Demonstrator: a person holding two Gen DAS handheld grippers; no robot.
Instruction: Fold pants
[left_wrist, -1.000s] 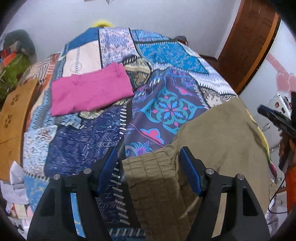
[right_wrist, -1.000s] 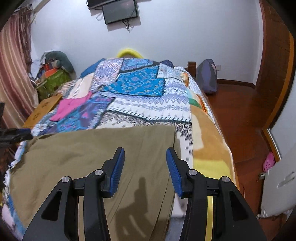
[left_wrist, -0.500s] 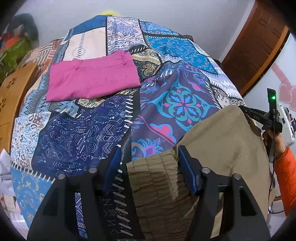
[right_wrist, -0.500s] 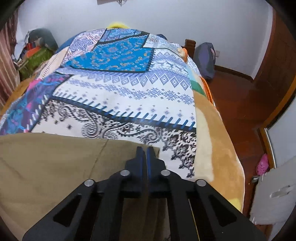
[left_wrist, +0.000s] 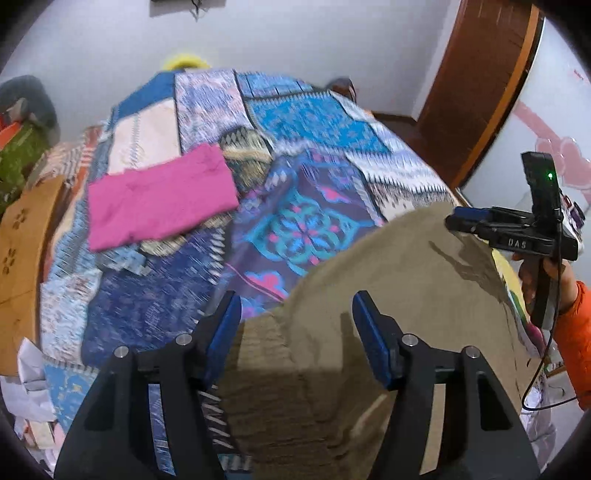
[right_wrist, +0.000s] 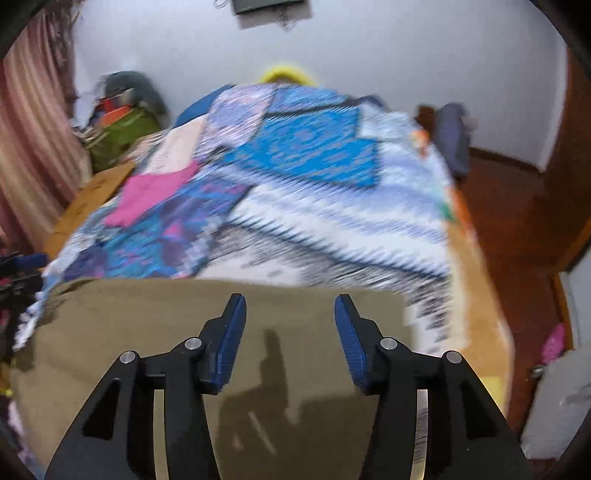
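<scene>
On my left wrist view, a wooden board (left_wrist: 22, 236) stands at the far left edge, beside the bed. Next comes the folded pink cloth (left_wrist: 159, 199), lying flat on the patchwork quilt (left_wrist: 306, 122). The olive pants (left_wrist: 388, 295) are spread across the near end of the quilt. My left gripper (left_wrist: 295, 314) is wide open, holding nothing, its blue pads on either side of the gathered waistband, which runs between them. Whether the pads touch the fabric I cannot tell. Further right, my right gripper (left_wrist: 465, 218) shows side-on above the pants' far edge, with my hand (left_wrist: 532, 273) on its handle.

On the right wrist view, blurred, the left gripper (right_wrist: 22, 262) peeks in at the left edge. The pants (right_wrist: 147, 317) lie flat under my right gripper (right_wrist: 290, 317), which is open and empty, both pads above the cloth near its top edge. The quilt (right_wrist: 332, 229) stretches beyond, and wooden floor (right_wrist: 517, 206) lies to the right.
</scene>
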